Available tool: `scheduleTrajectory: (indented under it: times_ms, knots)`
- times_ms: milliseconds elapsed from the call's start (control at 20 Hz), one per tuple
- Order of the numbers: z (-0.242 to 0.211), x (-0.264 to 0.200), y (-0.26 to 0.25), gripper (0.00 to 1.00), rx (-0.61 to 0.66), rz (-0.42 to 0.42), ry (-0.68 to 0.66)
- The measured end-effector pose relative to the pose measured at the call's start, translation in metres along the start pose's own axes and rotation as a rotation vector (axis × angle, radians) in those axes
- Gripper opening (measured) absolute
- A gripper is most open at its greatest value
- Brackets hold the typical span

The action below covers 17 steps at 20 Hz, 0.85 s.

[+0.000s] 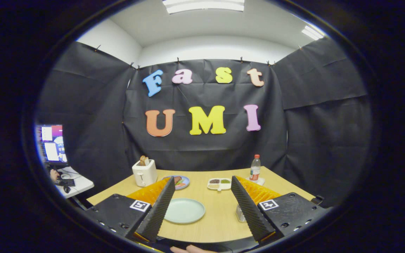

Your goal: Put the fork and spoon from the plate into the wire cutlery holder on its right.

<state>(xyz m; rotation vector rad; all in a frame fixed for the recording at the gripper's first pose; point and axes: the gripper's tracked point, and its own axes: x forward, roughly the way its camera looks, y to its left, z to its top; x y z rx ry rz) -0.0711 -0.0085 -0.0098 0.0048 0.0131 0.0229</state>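
A pale green plate lies on the wooden table, low between my two fingers and close to the left one, which covers its left edge. The wire cutlery holder stands to the plate's right, mostly hidden behind my right finger. My gripper is held above the table's near side, open wide, with nothing between the black ridged fingers. I cannot make out a fork or spoon on the visible part of the plate.
Beyond the fingers stand a white toaster with bread in it, a blue plate of food, a white divided tray and a red-capped bottle. A side desk with a monitor sits far left.
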Motion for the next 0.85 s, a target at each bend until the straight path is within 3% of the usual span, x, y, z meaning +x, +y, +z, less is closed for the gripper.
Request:
scheduleTrajectory:
  times_ms: [850]
  knots:
    - [-0.004, 0.0, -0.011, 0.96, 0.004, 0.005, 0.011]
